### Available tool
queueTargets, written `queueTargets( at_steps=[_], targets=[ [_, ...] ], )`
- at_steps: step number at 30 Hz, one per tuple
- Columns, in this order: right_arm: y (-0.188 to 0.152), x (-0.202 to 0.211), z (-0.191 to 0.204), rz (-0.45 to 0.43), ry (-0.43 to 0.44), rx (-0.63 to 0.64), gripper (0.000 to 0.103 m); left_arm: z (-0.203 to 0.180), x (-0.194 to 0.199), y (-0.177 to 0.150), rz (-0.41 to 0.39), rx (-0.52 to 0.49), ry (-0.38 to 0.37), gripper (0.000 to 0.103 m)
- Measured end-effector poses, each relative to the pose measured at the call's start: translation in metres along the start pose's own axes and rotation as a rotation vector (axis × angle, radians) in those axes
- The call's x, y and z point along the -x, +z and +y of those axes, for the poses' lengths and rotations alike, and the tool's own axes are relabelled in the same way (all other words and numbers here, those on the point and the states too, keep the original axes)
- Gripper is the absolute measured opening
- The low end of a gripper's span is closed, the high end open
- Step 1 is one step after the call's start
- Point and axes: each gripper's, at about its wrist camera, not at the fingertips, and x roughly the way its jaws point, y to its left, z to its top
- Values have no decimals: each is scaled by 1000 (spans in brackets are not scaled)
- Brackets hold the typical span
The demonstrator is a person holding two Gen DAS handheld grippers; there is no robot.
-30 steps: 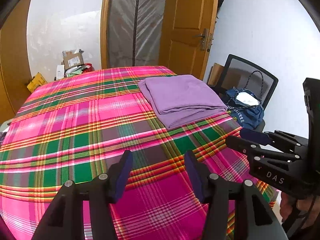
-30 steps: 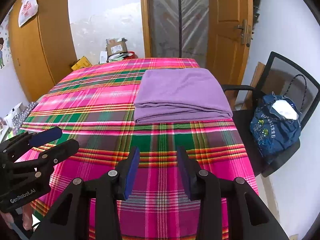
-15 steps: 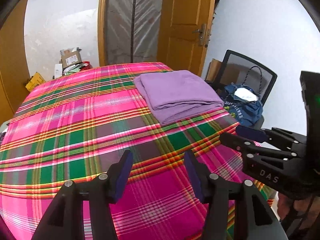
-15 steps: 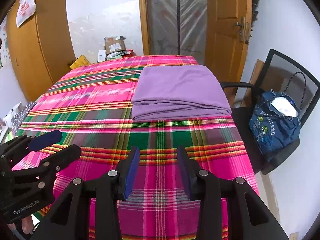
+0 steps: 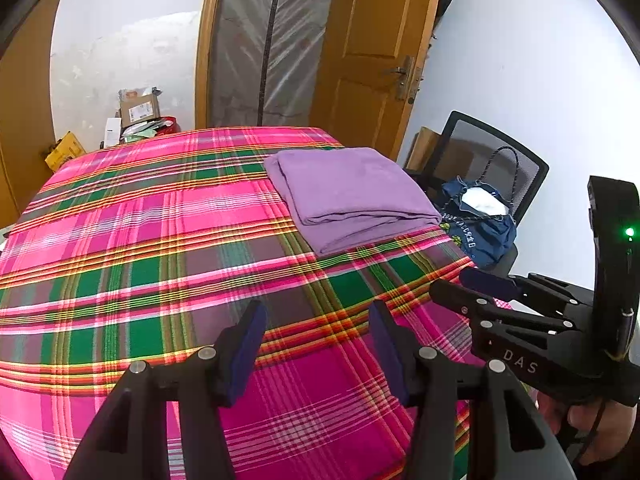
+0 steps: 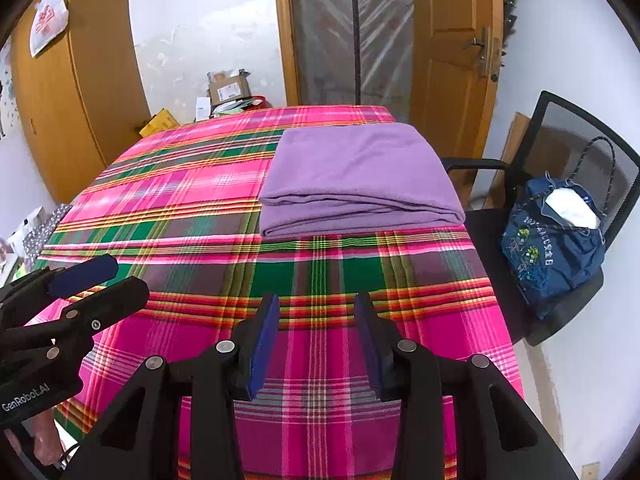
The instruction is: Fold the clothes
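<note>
Left gripper (image 5: pixel 318 322): fingers (image 5: pixel 244 340) spread apart, nothing between them, pitched down and forward. Right gripper (image 6: pixel 316 316): fingers (image 6: pixel 262 340) also parted and empty, same downward tilt. Both sit side by side, close together, not touching. A hand (image 5: pixel 592 426) wraps the right gripper's handle from below.

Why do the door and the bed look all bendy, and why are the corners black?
Left wrist view: a fisheye lens bows the door and rounds the plaid bedspread; the corners are the dark lens rim. Right wrist view: the same curving, the wardrobe leans inward, and the plastic sheet in the doorway shines with daylight. The purple cloth stays sharp in both.
</note>
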Motion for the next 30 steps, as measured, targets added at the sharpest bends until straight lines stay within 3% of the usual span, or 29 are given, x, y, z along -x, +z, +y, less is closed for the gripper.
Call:
queueTargets(
  at_steps=[15, 26, 30],
  targets=[
    [0, -2, 0, 3, -3, 5, 40, -10, -13, 0, 48, -5, -64, 54],
    [2, -1, 0, 0, -11, 9, 40, -13, -13, 2, 41, -18, -39, 54],
    [2, -1, 0, 1, -12, 11, 40, -13, -14, 2, 45, -17, -42, 49]
  ],
)
